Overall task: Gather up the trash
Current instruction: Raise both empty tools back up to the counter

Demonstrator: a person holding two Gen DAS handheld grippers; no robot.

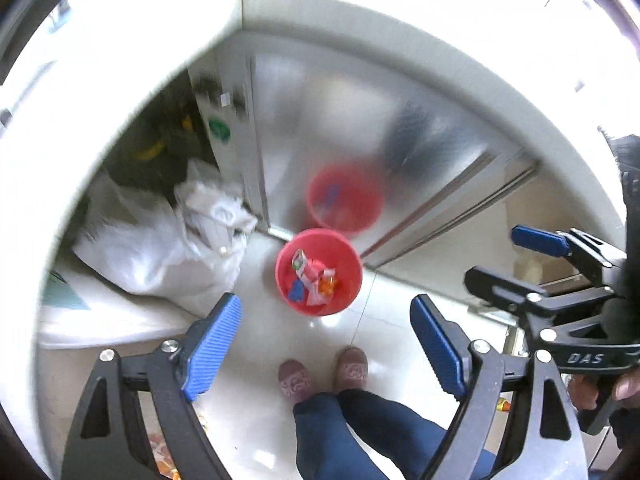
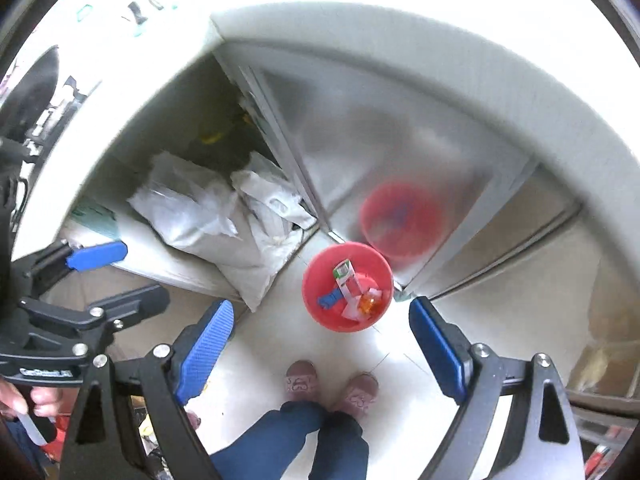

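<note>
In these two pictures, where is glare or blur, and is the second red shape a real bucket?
Left wrist view: the counter rim is blown out white; the red bucket on the floor is sharp. Right wrist view: the same glare; the fainter red shape is a blurred reflection in the shiny metal door.

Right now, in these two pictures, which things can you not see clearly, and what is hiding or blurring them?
- Trash pieces in the round red plastic bin: too small in both views to name each.
- Dark shelf space behind the white plastic bags: in shadow, with blurred yellow shapes.
- Red shape on the shiny metal cabinet door: only a smeared reflection.
- Bright countertop: overexposed.
- Orange scraps by the floor: cut off by the left claw's frame.
</note>
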